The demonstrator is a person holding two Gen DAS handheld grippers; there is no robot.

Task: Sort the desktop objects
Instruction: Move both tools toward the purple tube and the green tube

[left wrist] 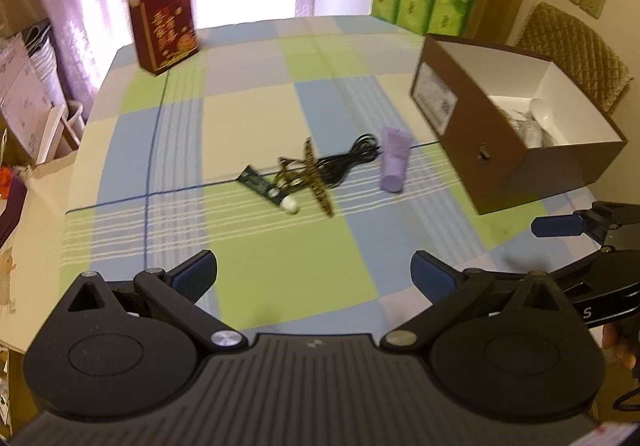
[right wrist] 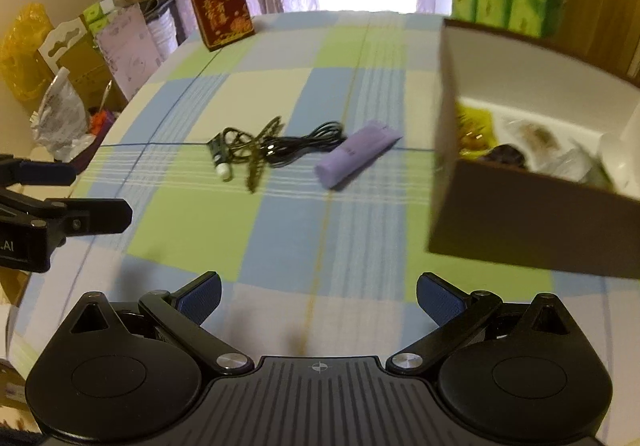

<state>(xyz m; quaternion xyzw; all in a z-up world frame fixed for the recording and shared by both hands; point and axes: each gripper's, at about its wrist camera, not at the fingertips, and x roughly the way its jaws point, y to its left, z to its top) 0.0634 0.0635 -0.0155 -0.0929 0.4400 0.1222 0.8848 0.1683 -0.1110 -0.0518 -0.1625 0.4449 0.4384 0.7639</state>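
With items already in the brown box (left wrist: pixel 500 150) at 2 o'clock, the purple tube (left wrist: pixel 394 160), black cable (left wrist: pixel 348 162), leopard-print band (left wrist: pixel 314 178) and green tube (left wrist: pixel 264 186) remain at 12 o'clock on the table (left wrist: pixel 280 266), while the left gripper (left wrist: pixel 314 278) and right gripper (right wrist: pixel 318 300) are both spread wide and empty.

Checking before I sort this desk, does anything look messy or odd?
Yes. The black cable, a leopard-print strap and a small green tube lie tangled mid-table. The purple tube lies on its side nearby, outside the brown box.

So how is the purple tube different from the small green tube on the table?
The purple tube is thicker and longer; the green tube is thin with a white cap. The purple tube lies alone near the brown box, while the green tube lies against the black cable. Both lie flat on the checked cloth.
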